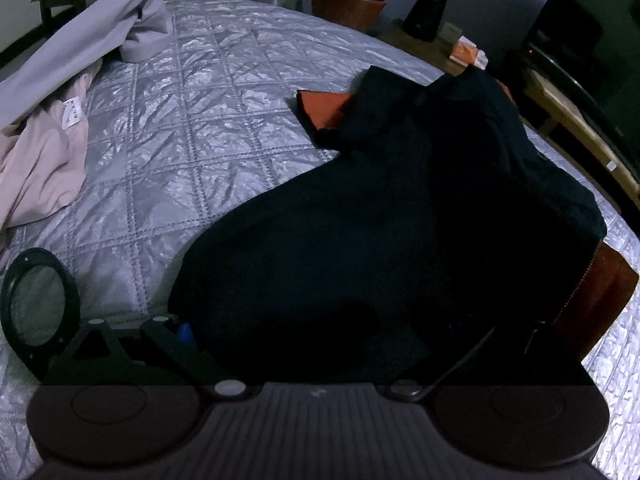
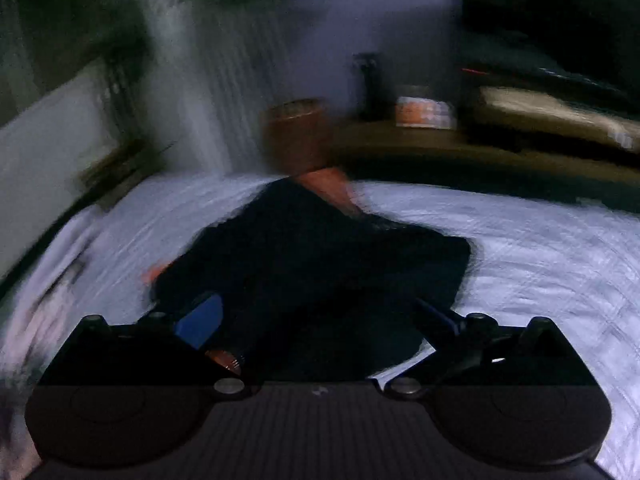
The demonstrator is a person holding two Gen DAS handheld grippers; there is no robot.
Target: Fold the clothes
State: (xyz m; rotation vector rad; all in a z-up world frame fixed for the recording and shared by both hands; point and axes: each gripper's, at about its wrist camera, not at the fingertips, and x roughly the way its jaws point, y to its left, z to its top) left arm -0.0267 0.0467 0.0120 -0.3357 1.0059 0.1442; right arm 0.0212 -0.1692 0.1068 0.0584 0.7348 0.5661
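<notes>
In the middle of the bed [image 1: 168,152] lies the dark jacket [image 1: 400,220]. The right hand-held gripper [image 2: 320,320] is spread wide over it; the left hand-held gripper [image 1: 320,332] I cannot tell. Slippery cloth could bunch up.

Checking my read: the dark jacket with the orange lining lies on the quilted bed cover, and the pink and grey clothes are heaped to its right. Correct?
Not quite. The dark jacket with the orange lining does lie on the quilted bed cover, but the pink garment and grey garment are heaped to its left, not its right. The left wrist view shows this clearly.
</notes>
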